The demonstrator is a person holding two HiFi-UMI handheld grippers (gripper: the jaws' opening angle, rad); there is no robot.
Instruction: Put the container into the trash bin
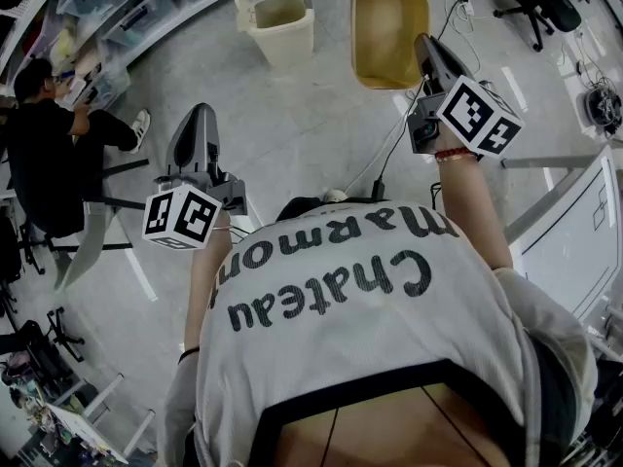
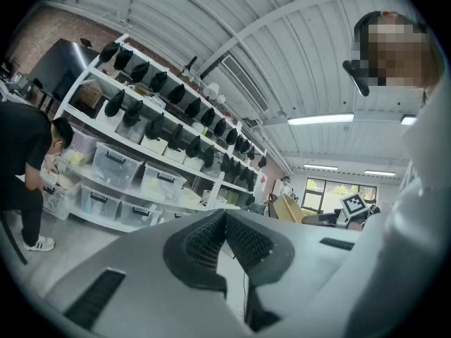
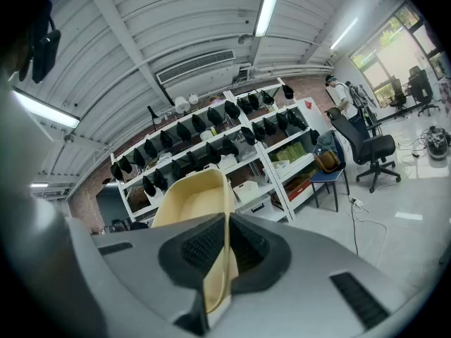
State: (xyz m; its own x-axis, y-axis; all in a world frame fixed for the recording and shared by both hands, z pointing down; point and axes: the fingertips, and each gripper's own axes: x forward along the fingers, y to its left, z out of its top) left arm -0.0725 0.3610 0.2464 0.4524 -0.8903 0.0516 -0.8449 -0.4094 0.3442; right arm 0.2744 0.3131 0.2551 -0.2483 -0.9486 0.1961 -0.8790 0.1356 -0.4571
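Note:
My right gripper (image 1: 425, 42) is shut on the wall of the yellow tub-shaped container (image 1: 389, 32) and holds it up in the air, open side toward the head camera. In the right gripper view the container's thin wall (image 3: 190, 196) runs between the ribbed pads of the right gripper (image 3: 227, 220). The beige trash bin (image 1: 282, 27) with a raised lid stands on the floor ahead, left of the container. My left gripper (image 1: 200, 115) is held level with its pads meeting at the tips of the left gripper (image 2: 225, 220), nothing between them. From there the container (image 2: 289, 206) shows at the right.
A person in black (image 1: 44, 154) crouches at the shelves on the left. Racks with clear storage boxes (image 2: 113, 167) line the wall. An office chair (image 3: 370, 150) and floor cables (image 1: 458, 13) lie to the right. A white table (image 1: 574, 232) stands at my right side.

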